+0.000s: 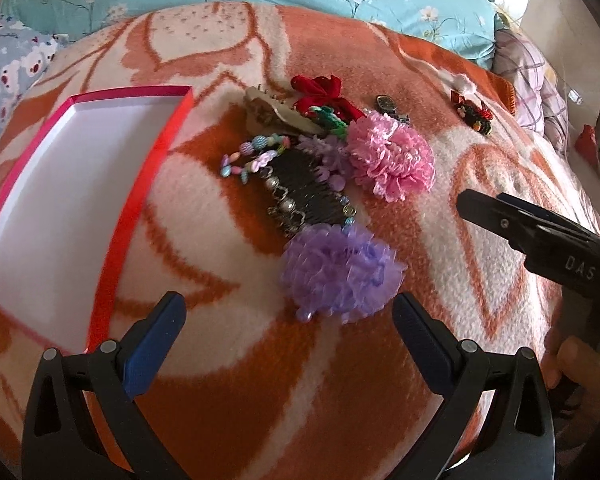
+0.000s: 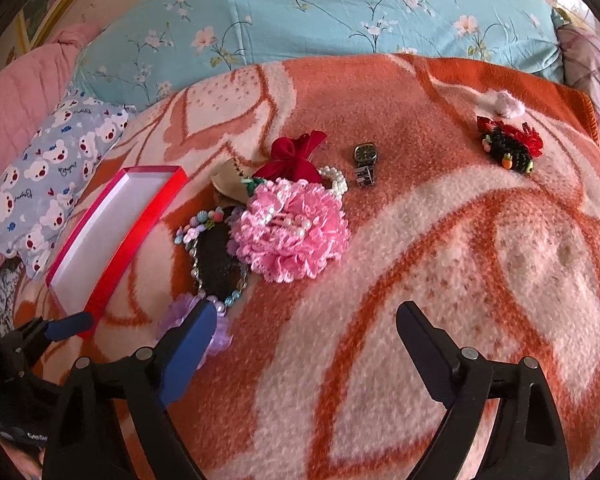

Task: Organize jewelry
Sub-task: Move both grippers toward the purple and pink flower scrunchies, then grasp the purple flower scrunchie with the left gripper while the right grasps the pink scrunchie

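An orange-and-cream blanket (image 1: pixel 228 360) is covering the bed, with a floral blue quilt (image 2: pixel 300 12) lying along its 12 o'clock edge. A shallow red box (image 1: pixel 112 240), white inside and holding nothing, is sitting at 9 o'clock of the jewelry pile. The left gripper (image 1: pixel 288 320) is hovering with jaws spread wide, nothing between them, the purple flower (image 1: pixel 340 272) lying just beyond its fingertips. The right gripper (image 2: pixel 306 328) is likewise standing wide and holding nothing, over bare blanket at 6 o'clock of the pile; in the left wrist view one of its fingers (image 1: pixel 512 224) is entering from 3 o'clock. The pink flower (image 2: pixel 292 232) is resting at the pile's 3 o'clock side, touching the dark beaded comb (image 1: pixel 304 196) at its 9 o'clock. A red bow (image 2: pixel 296 156) is lying at 12 o'clock of the pink flower. A wristwatch (image 2: pixel 366 164) is lying apart at 2 o'clock of the pile, and a small black-and-red hair clip (image 2: pixel 508 148) is sitting well apart, farther toward 2 o'clock.
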